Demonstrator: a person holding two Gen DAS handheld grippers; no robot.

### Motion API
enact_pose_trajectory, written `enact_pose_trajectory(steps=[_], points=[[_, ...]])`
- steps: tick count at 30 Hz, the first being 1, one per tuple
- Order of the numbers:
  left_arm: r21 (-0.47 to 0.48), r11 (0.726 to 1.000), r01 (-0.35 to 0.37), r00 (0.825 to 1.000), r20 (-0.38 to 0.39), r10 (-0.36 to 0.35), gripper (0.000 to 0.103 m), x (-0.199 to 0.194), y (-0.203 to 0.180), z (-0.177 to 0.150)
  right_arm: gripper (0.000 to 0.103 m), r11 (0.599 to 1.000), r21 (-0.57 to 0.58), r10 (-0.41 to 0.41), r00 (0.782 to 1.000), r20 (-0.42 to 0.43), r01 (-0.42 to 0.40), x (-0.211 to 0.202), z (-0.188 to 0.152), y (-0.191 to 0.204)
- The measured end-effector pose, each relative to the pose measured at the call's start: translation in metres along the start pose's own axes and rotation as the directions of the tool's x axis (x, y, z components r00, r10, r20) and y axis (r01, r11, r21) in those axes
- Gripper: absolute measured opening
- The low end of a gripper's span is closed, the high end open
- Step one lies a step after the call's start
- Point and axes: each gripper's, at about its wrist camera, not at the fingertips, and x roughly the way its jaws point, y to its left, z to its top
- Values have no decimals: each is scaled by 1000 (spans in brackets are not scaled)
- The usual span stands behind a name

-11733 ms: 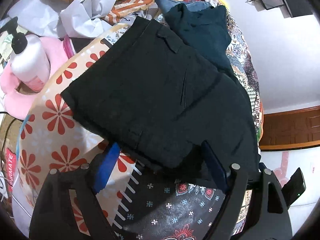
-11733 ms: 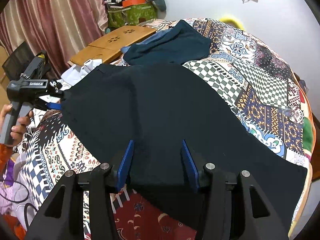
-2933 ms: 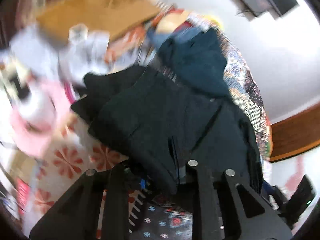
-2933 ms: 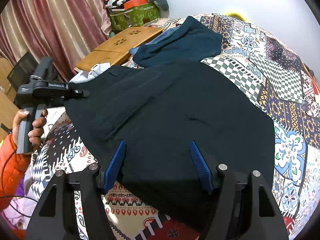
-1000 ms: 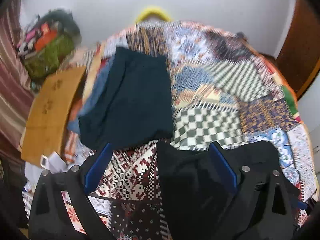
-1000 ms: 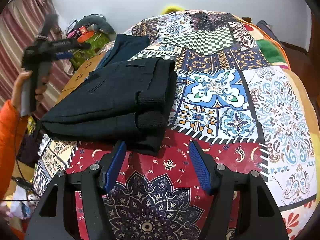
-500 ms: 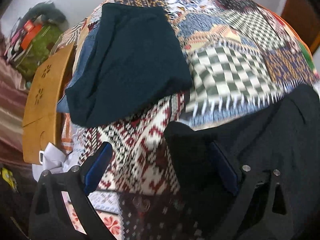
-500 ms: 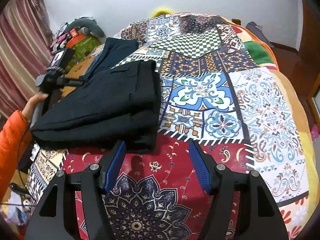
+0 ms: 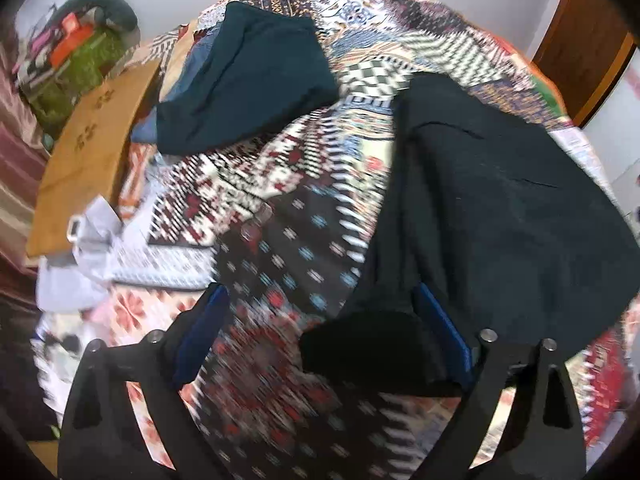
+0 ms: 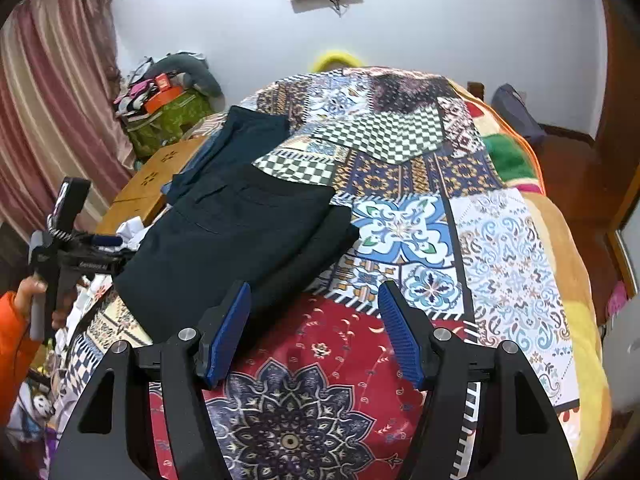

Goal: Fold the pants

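Black pants (image 10: 240, 240), matte and folded into a thick oblong, are laid on a patchwork quilt (image 10: 500, 248) at ten o'clock from the right gripper (image 10: 314, 332), whose ribbed blue pads are spread over bare quilt. At nine o'clock the left gripper (image 10: 108, 240) is seen, its blurred view showing wide-spread jaws at the pants' edge. Darker folded clothing (image 10: 248, 132) is partly hidden behind.

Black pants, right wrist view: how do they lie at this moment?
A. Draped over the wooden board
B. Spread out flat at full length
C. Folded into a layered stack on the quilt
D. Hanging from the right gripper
C: the black pants lie folded in layers on the patchwork quilt, and the right gripper is open and holds nothing.
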Motion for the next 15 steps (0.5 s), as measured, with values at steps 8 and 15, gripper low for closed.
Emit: enact_pose_trajectory(steps=[8, 15], points=[[-19, 1000, 3, 992, 130, -1, 71, -38, -23, -9, 62, 998, -3, 55, 998, -25, -56, 17, -3, 10], [30, 999, 29, 982, 185, -34, 71, -45, -39, -11, 36, 993, 21, 115, 991, -71, -114, 30, -7, 12]])
